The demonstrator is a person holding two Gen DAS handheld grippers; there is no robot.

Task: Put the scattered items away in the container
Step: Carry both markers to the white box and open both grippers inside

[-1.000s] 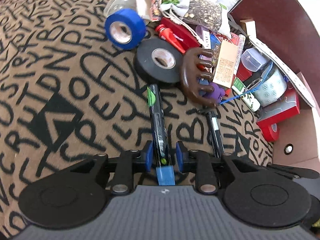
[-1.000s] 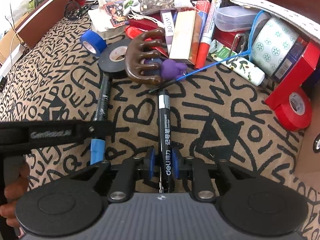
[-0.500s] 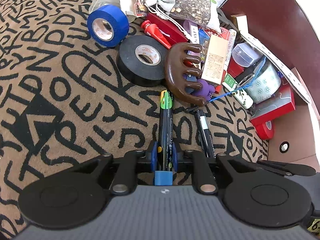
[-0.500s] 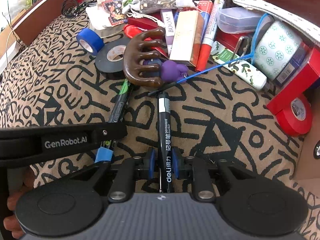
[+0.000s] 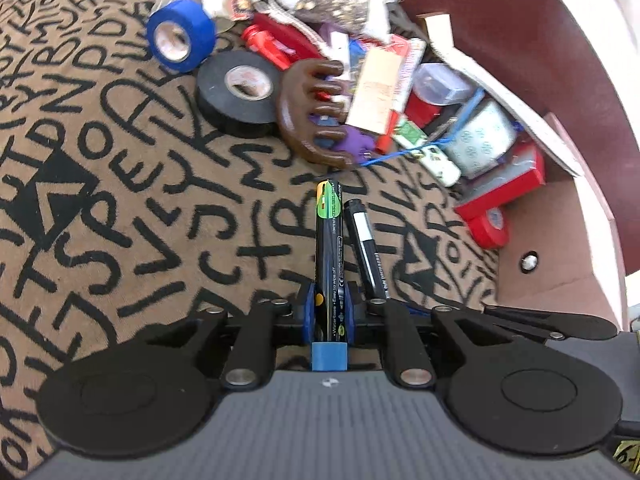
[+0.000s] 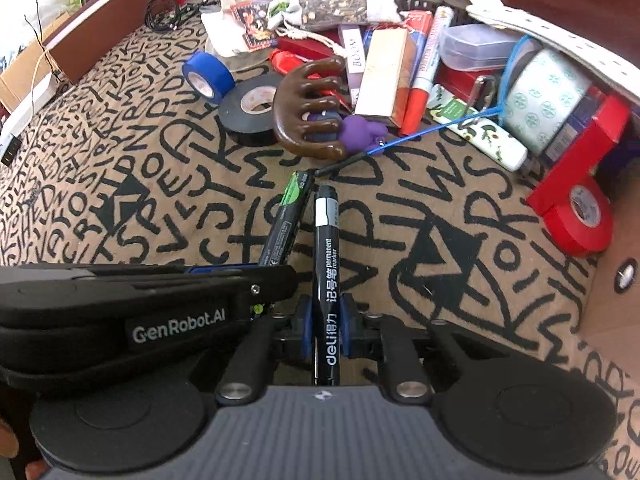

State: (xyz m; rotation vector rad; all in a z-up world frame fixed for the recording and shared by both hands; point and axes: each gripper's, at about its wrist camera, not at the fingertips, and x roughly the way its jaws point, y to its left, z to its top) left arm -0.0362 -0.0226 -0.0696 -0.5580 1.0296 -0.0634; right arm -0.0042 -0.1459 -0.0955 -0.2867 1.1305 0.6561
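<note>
Here, both sets of fingers are clamped on markers above the letter-patterned cloth [image 6: 120,152], short of the brown box [image 5: 520,48].

The box, open toward the cloth, has clutter heaped at its mouth: a red tape roll [image 6: 582,220], a patterned tape roll [image 6: 548,96], a clear case [image 6: 476,46]. A brown claw clip [image 6: 308,112], black tape [image 6: 252,106] and blue tape [image 6: 206,76] lie just ahead of the markers. The left gripper [image 5: 329,312] pinches a green-tipped marker [image 5: 329,232]; the right gripper [image 6: 327,322], jaws just closing, squeezes a black permanent marker [image 6: 326,256], the two markers nearly touching.
</note>
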